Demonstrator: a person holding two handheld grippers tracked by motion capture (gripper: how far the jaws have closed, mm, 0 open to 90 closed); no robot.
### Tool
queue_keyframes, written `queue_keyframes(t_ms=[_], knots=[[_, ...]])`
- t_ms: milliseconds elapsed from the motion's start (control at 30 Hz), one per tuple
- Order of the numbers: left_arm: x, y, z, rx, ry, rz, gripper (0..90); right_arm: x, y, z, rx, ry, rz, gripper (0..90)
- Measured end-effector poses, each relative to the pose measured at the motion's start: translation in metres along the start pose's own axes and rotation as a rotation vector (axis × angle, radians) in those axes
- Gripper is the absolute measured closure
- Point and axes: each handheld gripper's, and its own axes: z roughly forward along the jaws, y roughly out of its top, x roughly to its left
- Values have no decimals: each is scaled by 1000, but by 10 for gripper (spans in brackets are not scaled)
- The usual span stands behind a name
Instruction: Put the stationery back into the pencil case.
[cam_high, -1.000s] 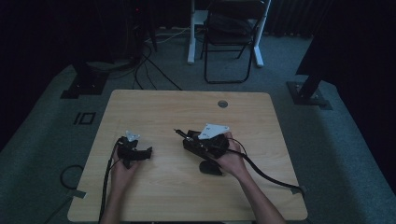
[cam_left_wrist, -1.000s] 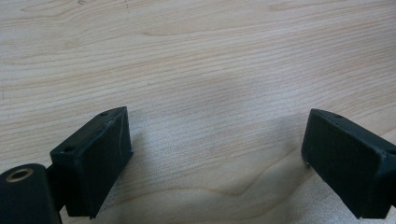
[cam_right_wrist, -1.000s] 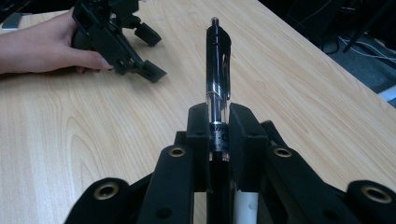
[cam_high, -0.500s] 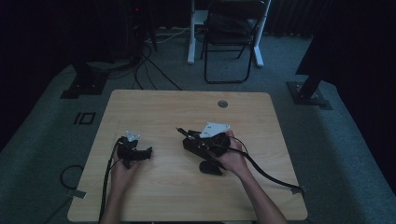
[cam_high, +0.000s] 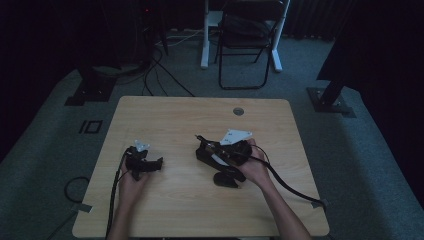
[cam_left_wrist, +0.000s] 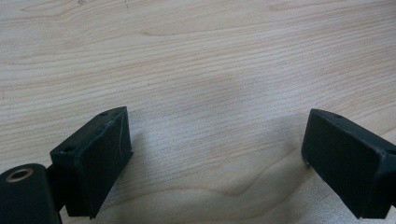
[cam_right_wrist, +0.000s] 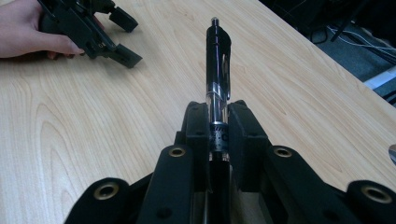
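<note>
Left gripper (cam_left_wrist: 212, 154) jaws wide apart, right gripper (cam_right_wrist: 218, 133) jaws clamped together

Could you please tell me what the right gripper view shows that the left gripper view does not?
The right gripper view shows the right gripper shut on a black pen, whose clicker end points away from the camera, and farther off the left gripper in a hand. The left gripper view looks between that gripper's widely parted jaws, with bare wood between them. Both show the wooden table.

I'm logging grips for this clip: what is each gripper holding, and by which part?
Right gripper clamps a black pen around its lower barrel; left gripper holds nothing.
</note>
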Motion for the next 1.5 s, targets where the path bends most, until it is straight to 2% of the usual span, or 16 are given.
queue_keyframes(t_ms=[533, 733, 967, 1400, 1500], knots=[[0, 0, 0, 1, 0, 0, 85, -8, -6, 0, 12, -11, 0, 798], [0, 0, 0, -1, 0, 0, 85, -14, -15, 0, 26, -17, 25, 798], [0, 0, 0, -1, 1, 0, 85, -18, -22, -1, 29, -23, 32, 797], [0, 0, 0, -1, 1, 0, 85, -19, -26, 4, 40, -22, 36, 797], [0, 0, 0, -1, 1, 0, 85, -17, -28, 6, 54, -25, 22, 797]])
